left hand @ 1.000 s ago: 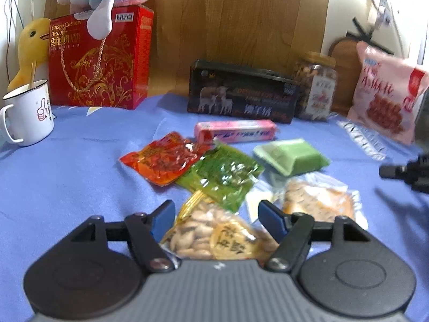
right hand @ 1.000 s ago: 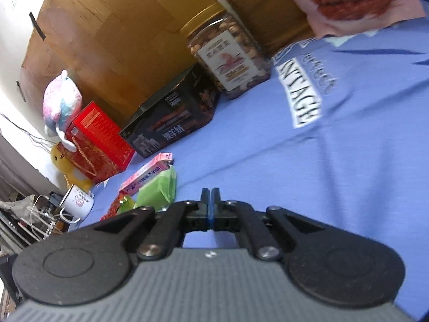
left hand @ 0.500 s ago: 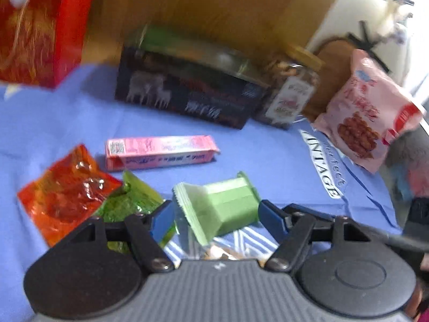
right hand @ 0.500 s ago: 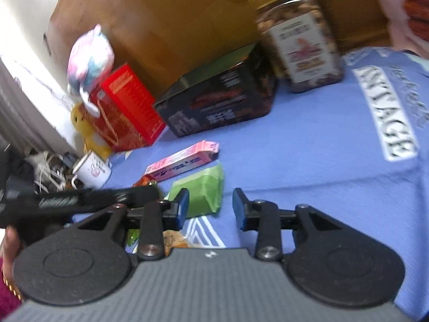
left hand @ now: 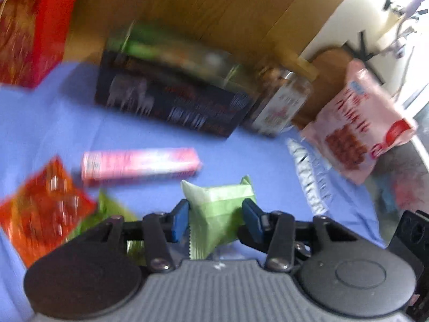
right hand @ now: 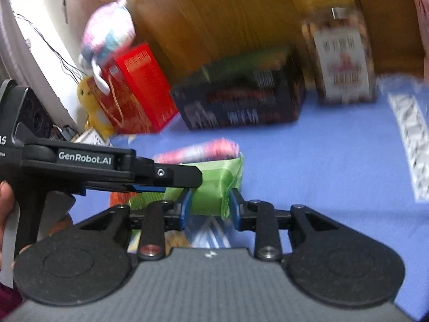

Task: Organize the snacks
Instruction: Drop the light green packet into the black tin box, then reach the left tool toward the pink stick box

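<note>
Green snack packet [left hand: 219,214], pale and crimped at its ends, sits between the left gripper [left hand: 215,218] and right gripper [right hand: 210,205], both sets of jaws narrowed around it, above the blue tabletop [left hand: 254,161].
</note>
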